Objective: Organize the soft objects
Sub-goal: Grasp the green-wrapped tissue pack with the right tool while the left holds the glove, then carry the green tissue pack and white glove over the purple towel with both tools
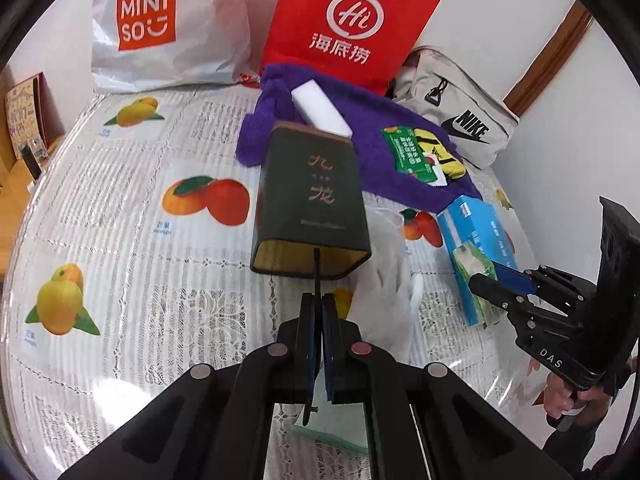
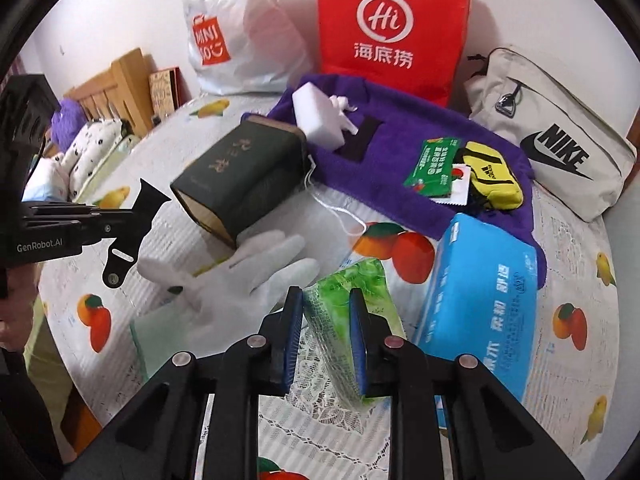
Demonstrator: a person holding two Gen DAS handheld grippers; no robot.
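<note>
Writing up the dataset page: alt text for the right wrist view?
The right gripper is shut on a green tissue pack above a fruit-print tablecloth. Beside it lie a white glove and a blue tissue pack; behind are a dark green box and a purple towel.

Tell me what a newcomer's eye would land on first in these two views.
Probably the red paper bag standing against the back wall, with the purple towel spread before it. Next, the right hand-held gripper clamped on a green tissue pack beside the blue tissue pack. Left of them, a dark green box lies tipped over, open end toward the left hand-held gripper.
</note>
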